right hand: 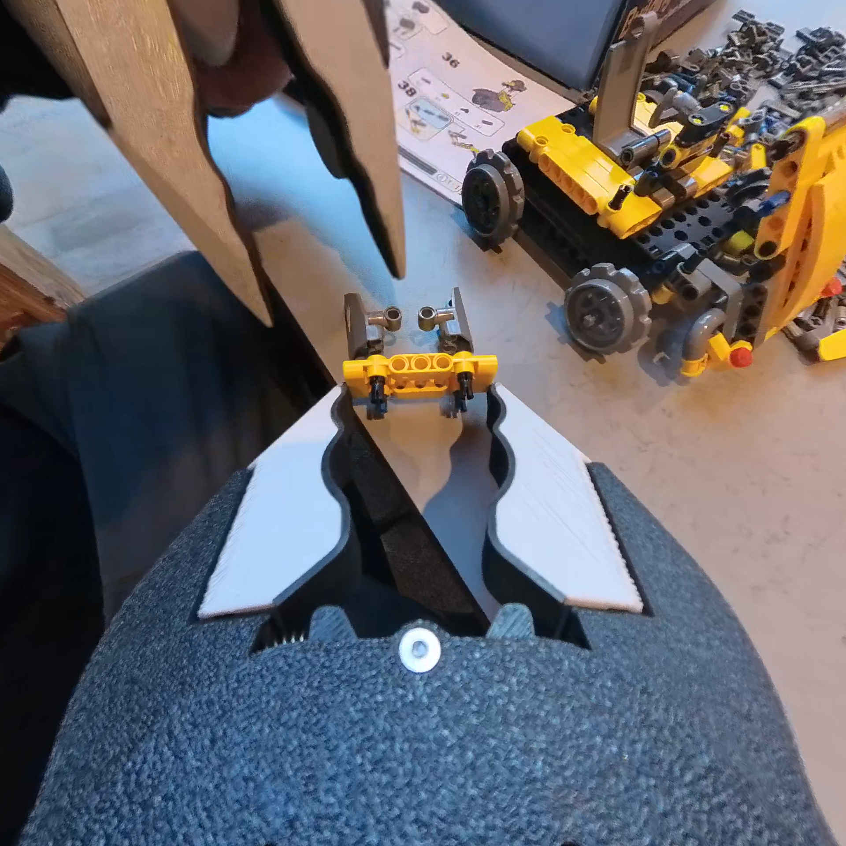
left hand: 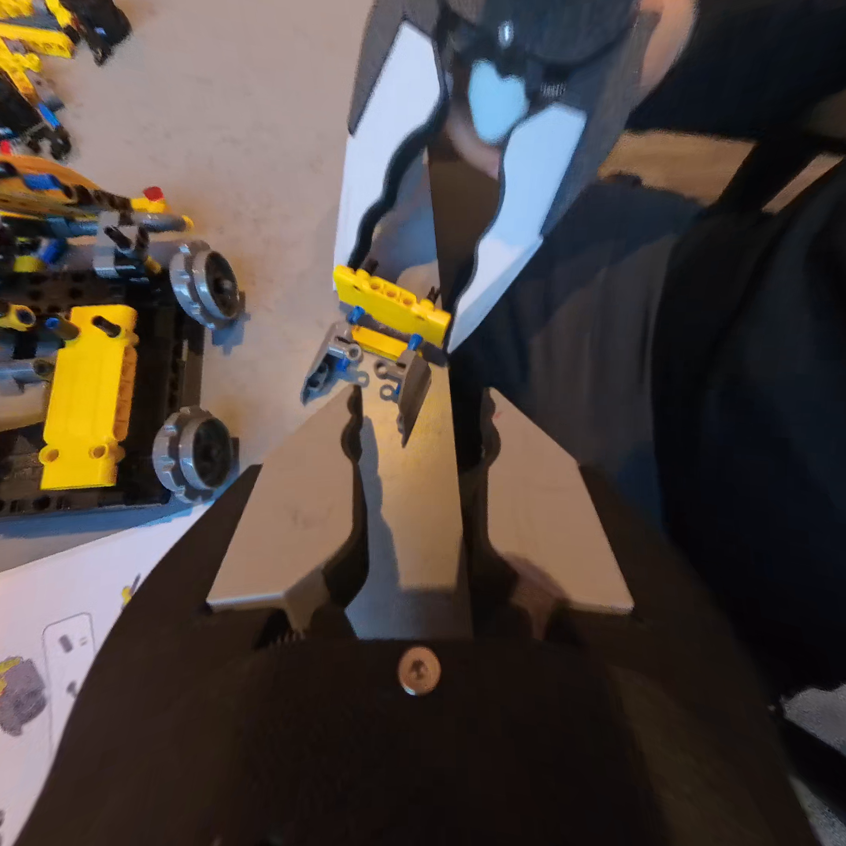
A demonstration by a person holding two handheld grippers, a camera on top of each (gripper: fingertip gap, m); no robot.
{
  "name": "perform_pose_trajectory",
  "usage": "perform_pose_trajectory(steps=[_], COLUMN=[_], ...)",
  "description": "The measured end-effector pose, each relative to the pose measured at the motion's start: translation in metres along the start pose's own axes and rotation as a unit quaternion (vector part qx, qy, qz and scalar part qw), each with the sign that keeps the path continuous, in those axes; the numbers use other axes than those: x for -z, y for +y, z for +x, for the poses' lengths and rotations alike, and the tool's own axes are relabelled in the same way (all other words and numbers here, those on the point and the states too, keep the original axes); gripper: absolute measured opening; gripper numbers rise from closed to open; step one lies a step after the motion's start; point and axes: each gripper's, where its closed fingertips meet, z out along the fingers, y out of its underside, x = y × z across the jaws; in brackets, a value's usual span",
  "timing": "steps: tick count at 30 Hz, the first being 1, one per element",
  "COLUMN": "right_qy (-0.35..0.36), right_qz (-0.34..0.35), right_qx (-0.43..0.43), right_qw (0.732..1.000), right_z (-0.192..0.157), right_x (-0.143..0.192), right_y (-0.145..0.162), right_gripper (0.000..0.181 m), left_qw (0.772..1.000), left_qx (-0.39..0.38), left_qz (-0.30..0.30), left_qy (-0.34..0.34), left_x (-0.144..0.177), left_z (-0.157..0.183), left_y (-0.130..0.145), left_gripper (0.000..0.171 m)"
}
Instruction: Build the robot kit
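My right gripper [right hand: 417,389], with white fingers, is shut on the ends of a yellow beam [right hand: 419,373]. The beam belongs to a small brick assembly with two grey side panels [right hand: 359,332] and black pins, held just over the table's near edge. In the left wrist view the same assembly [left hand: 391,304] sits between the right gripper's tips [left hand: 393,316]. My left gripper [left hand: 421,391], with tan fingers, is open and empty. Its tips are just short of the grey panels [left hand: 414,389]. It also shows in the right wrist view [right hand: 334,297], beyond the assembly.
A yellow and black wheeled brick vehicle [right hand: 641,206] stands on the beige table [right hand: 595,480], and shows at the left in the left wrist view [left hand: 91,380]. An instruction booklet [right hand: 439,91], a box [right hand: 549,36] and a pile of loose parts [right hand: 778,46] lie behind. A person's dark clothing [left hand: 686,412] is beside the table edge. There is about 5 cm between the tips of the two grippers.
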Motion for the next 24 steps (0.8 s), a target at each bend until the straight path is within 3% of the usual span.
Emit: perform_pose_trajectory(steps=[5,16,24], right_qy=[-0.014,-0.062,-0.1], right_qz=[0.003,-0.043,-0.016], right_qx=[-0.015,-0.024,-0.041], right_qw=[1.0,0.997,0.994], right_z=[0.003,0.004,0.004], right_x=[0.006,0.005,0.003], right_y=[0.0,0.01,0.002], right_gripper=[0.059,0.059,0.06], left_qw=[0.997,0.998,0.997], left_qx=[-0.03,-0.011,-0.01], left_qz=[-0.071,-0.036,-0.041], left_qy=[-0.014,0.053,0.06], left_x=[-0.016,-0.012,-0.021], left_z=[-0.002,0.0,0.002], left_y=[0.021,0.017,0.014], left_gripper=[0.037,0.012,0.015])
